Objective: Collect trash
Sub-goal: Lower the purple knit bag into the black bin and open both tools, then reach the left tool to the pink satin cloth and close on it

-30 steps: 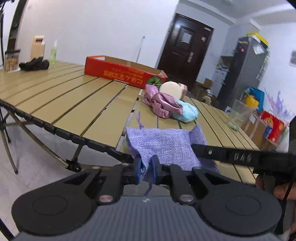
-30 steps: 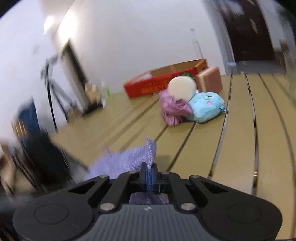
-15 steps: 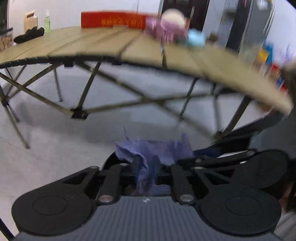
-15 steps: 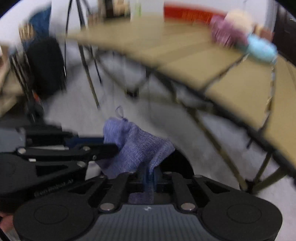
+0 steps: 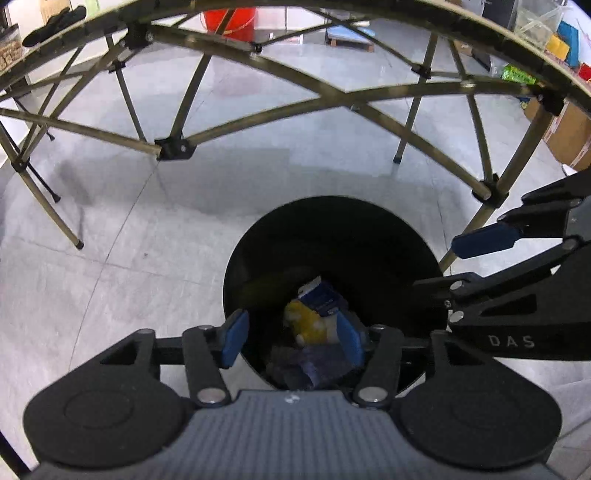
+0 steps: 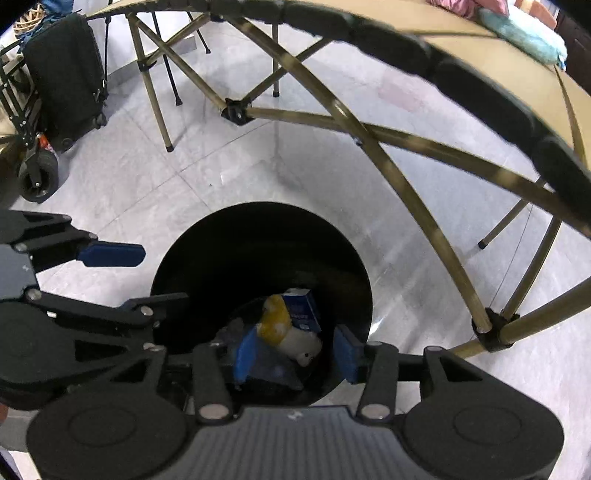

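Both grippers over the bin

Left gripper and right gripper jaws are opening, nothing between them; purple pouch lies in the black bin.

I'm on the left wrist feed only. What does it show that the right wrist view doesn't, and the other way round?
Left wrist only: an orange bucket on the floor beyond the table frame, and a green packet at the right. Right wrist only: a black wheeled suitcase and a light blue plush on the tabletop. Both: the black bin holding the purple pouch, a yellow and white plush toy and a blue carton, with the left gripper and right gripper above it, jaws opening, nothing between them.
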The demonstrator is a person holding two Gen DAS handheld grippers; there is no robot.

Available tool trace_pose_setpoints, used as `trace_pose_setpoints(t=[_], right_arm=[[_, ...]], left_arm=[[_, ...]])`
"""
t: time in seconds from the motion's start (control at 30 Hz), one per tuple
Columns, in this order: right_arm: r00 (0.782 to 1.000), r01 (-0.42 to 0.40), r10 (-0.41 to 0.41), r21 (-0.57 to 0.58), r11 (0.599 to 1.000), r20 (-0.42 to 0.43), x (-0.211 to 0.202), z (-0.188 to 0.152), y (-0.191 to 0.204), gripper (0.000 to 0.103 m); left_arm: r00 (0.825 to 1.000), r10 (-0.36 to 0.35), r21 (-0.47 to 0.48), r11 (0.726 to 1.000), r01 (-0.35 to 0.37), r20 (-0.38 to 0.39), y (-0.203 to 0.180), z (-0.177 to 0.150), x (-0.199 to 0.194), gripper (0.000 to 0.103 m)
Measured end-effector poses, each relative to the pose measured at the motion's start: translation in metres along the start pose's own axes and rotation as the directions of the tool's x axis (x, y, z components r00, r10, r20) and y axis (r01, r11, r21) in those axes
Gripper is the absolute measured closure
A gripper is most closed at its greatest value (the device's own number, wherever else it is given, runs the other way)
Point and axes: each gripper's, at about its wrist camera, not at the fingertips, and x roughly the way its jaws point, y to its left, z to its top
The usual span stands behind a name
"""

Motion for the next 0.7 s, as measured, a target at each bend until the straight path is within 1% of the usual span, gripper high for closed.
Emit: trace_pose_setpoints(t=[0.07,0.17,0.23,0.3,0.37,0.4,0.47,0.5,0.53,0.57,0.63,0.67,0.7], right_arm=[[1.0,0.015,-0.015,-0.004,1.0,-0.024,0.005,0.0,0.001,0.052],[1.0,0.012,-0.012,-0.012,1.0,-0.023,0.004,0.001,0.002,0.05],[1.0,0.011,-0.011,-0.014,1.0,-0.01,0.0,0.002,0.001,0.049],[1.0,0.022,-0.022,-0.016,1.0,0.009,-0.008,0.004,0.001,0.047],[0.999,0.026,-0.026,-0.018,0.999,0.036,-0.022,0.005,0.001,0.047],[0.998,0.015,-0.014,-0.017,1.0,0.055,-0.031,0.006,-0.001,0.047],[0.993,-0.038,0.04,-0.016,0.999,0.113,-0.058,0.008,-0.003,0.045],[0.986,-0.064,0.066,-0.018,0.998,0.151,-0.073,0.009,-0.006,0.044],[0.978,-0.086,0.087,-0.014,0.996,0.189,-0.088,0.01,-0.01,0.043],[0.968,-0.112,0.112,-0.014,0.994,0.223,-0.103,0.01,-0.014,0.041],[0.94,-0.157,0.151,-0.006,0.988,0.306,-0.13,0.011,-0.026,0.041],[0.918,-0.181,0.162,0.017,0.983,0.363,-0.143,0.013,-0.037,0.041],[0.883,-0.205,0.163,0.049,0.978,0.441,-0.156,0.015,-0.05,0.041]], left_arm=[[0.999,0.011,-0.005,1.0,-0.011,-0.032,0.0,0.0,0.005,0.038],[0.997,0.004,-0.027,1.0,-0.006,-0.072,0.003,0.001,0.01,0.037],[0.998,0.009,-0.028,1.0,-0.011,-0.07,0.003,0.002,0.008,0.037],[0.998,0.021,-0.01,1.0,-0.021,-0.054,0.003,0.005,0.003,0.035],[0.999,0.027,0.006,1.0,-0.027,-0.033,0.003,0.012,-0.005,0.033],[1.0,0.025,0.009,1.0,-0.024,-0.013,0.003,0.017,-0.012,0.033],[0.998,-0.011,0.014,1.0,0.01,0.059,0.006,0.029,-0.033,0.03],[0.993,-0.038,0.02,0.999,0.036,0.109,0.008,0.035,-0.047,0.03],[0.985,-0.064,0.027,0.998,0.061,0.16,0.01,0.04,-0.06,0.027],[0.973,-0.079,0.022,0.997,0.076,0.218,0.013,0.045,-0.073,0.026],[0.943,-0.076,0.002,0.997,0.079,0.325,0.017,0.053,-0.095,0.025],[0.922,-0.065,-0.007,0.997,0.073,0.381,0.018,0.059,-0.105,0.025],[0.903,-0.05,-0.022,0.998,0.066,0.427,0.019,0.065,-0.112,0.025]])
